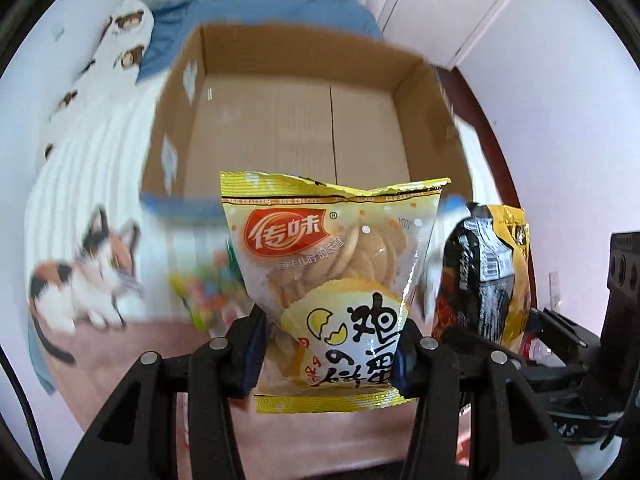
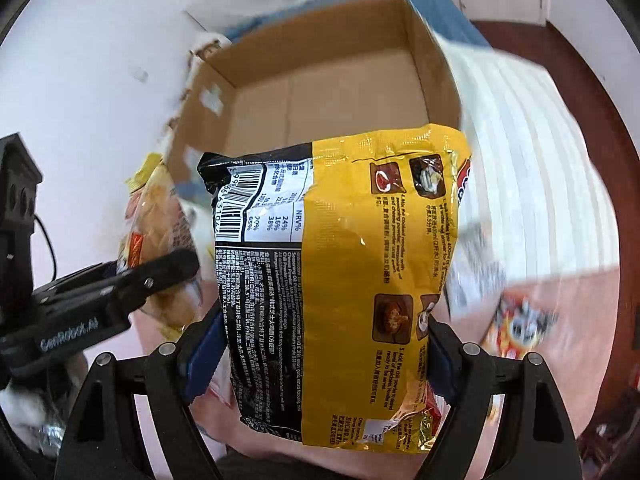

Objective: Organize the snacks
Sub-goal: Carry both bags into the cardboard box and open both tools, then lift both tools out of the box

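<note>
Left gripper (image 1: pixel 326 354) is pinching the egg cracker bag (image 1: pixel 334 280) across its lower half, blue pads on both side edges, bag upright. Right gripper (image 2: pixel 326 350) is clamped the same way on the yellow-and-black instant noodle pack (image 2: pixel 340 280), back panel facing the camera, pack tilted slightly.

Both packets hang just short of the near wall of the open cardboard box (image 1: pixel 280 56), which sits on the bed. What shows of the box floor is bare — plenty of room.

My read: you're mid-carry, drop-off comes next. Carry each packet past the near rim before you release; they're held low, so the tall tops could catch the cardboard edge. Lower them toward the floor and lay them flat, one per side, so they don't stack crooked. The two packets ride side by side, close together — keep them from bumping on the way in.

More snacks lie blurred on the bedspread (image 1: pixel 96 168) in front of the box: a colourful packet (image 1: pixel 200 296) under the left gripper, an orange-red one (image 2: pixel 516 328) off to the right.
</note>
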`<state>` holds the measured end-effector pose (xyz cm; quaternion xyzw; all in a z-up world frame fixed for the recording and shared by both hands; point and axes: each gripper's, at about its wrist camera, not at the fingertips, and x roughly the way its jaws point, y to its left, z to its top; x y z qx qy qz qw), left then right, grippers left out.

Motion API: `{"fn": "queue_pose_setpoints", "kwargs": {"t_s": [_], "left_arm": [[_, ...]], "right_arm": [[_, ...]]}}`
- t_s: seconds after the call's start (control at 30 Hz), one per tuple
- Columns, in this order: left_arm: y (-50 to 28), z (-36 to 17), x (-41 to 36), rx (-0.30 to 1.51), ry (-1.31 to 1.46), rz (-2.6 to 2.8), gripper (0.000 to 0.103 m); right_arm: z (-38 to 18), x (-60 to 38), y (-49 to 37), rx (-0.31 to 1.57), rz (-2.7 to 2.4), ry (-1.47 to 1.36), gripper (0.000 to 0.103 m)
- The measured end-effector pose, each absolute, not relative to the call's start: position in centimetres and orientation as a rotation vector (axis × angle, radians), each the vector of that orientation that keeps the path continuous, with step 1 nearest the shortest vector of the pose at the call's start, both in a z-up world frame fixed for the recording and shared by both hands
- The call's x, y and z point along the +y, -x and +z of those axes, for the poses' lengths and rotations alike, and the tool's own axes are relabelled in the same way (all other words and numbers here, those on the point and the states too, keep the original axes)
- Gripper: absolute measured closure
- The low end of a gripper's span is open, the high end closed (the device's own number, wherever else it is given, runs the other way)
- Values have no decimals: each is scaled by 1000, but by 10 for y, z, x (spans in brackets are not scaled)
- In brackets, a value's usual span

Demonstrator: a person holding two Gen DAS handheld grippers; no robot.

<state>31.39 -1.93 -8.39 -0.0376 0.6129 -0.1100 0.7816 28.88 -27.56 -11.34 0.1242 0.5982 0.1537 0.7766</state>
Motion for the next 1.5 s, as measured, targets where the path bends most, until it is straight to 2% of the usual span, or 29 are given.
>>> {"fn": "queue_pose_setpoints", "kwargs": {"t_s": [0.07, 0.27, 0.6, 0.97, 1.03, 1.07, 1.1, 1.13, 1.17, 1.5], "left_arm": [[-340, -74, -22, 1296, 66, -214, 56], [-405, -88, -26, 1312, 66, -172, 56], [-506, -168, -20, 1438, 80, -131, 56], [-551, -205, -21, 1504, 73, -126, 55], [-556, -211, -20, 1516, 72, -120, 51], [-555, -209, -23, 1517, 72, -119, 42], [-555, -209, -24, 1509, 75, -123, 28], [-556, -209, -24, 1503, 77, -127, 22], [-557, -209, -23, 1502, 77, -126, 14], [-527, -181, -12, 1396, 51, -95, 13]], "right_arm": [[-101, -269, -306, 1266, 336, -264, 17], [-91, -256, -383, 1221, 315, -228, 17], [-141, -236, -494, 1323, 256, -200, 17], [-193, -213, -549, 1403, 242, -161, 16], [-198, -208, -554, 1411, 232, -171, 16], [-204, -203, -561, 1415, 228, -165, 15], [-206, -203, -564, 1415, 218, -153, 12], [-205, -202, -564, 1410, 207, -144, 4], [-205, -200, -566, 1407, 203, -140, 3], [-187, -200, -544, 1412, 124, -144, 3]]}}
